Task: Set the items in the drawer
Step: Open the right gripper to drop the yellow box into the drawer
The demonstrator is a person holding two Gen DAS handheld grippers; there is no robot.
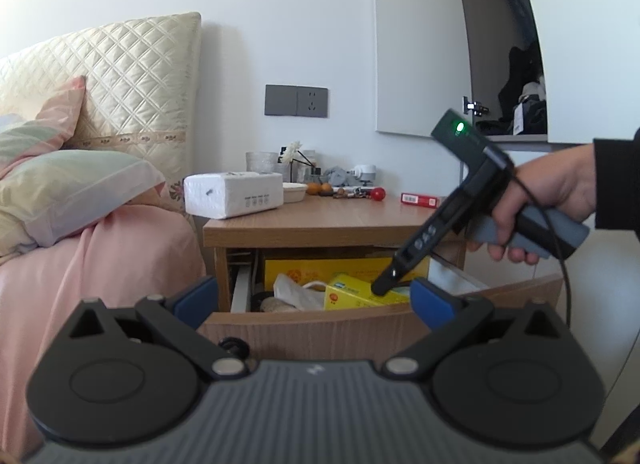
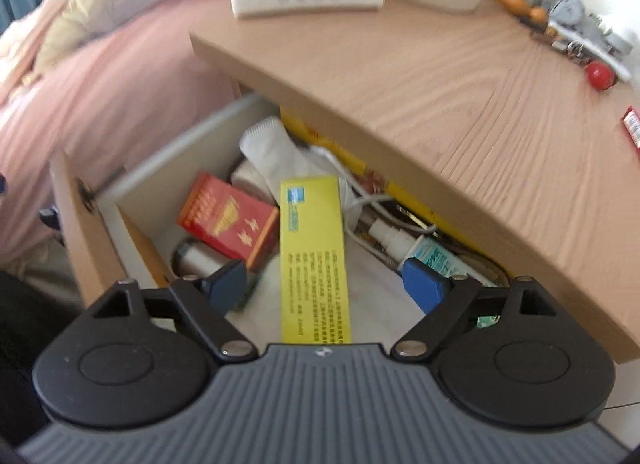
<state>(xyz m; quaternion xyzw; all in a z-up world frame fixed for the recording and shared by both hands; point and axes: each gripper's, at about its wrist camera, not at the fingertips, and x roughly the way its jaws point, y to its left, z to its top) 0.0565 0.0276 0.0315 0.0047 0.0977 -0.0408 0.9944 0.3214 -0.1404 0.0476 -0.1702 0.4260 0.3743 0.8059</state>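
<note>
Left wrist view: the left gripper (image 1: pixel 314 298) is spread wide and empty, the open drawer (image 1: pixel 320 324) just beyond its fingertips.

Right wrist view: the right gripper (image 2: pixel 326 280) gapes open above the drawer (image 2: pixel 80 232); the yellow box (image 2: pixel 314 260) lies between its fingers, untouched.

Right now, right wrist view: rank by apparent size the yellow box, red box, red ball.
1. yellow box, nearest the camera, so inflated
2. red box
3. red ball, far back on the nightstand, so true size is unsure
</note>
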